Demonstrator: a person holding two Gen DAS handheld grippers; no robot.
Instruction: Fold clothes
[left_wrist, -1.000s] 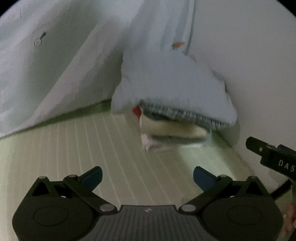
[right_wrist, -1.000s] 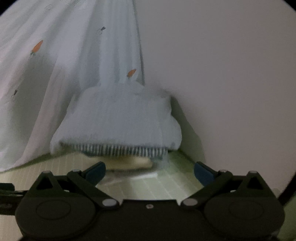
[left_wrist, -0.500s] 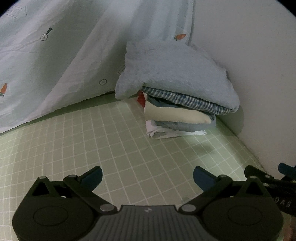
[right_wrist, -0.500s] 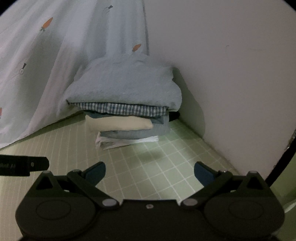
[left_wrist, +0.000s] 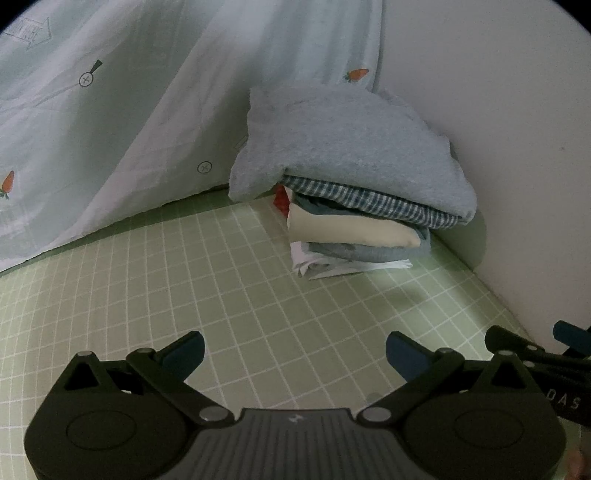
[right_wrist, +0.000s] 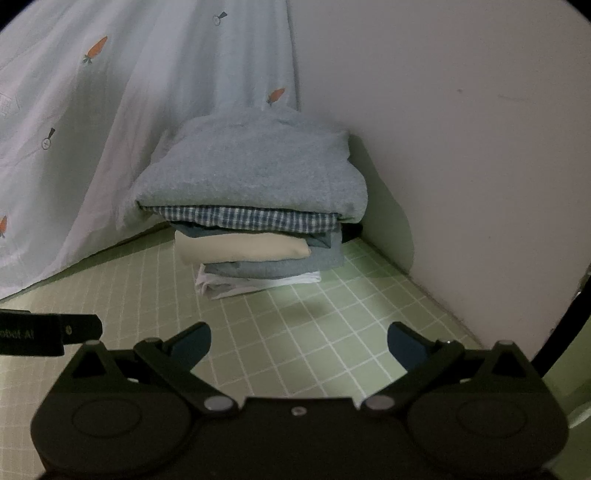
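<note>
Farther from clothes stack (left_wrist: 354, 192) than before, both grippers' fingers (left_wrist: 184, 349) apart, empty.

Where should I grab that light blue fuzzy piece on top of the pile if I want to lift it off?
Probably the overhanging left front corner of the light blue top garment, coming from the open mat side. That corner droops free past the checked layer beneath, while the wall crowds the right.
</note>
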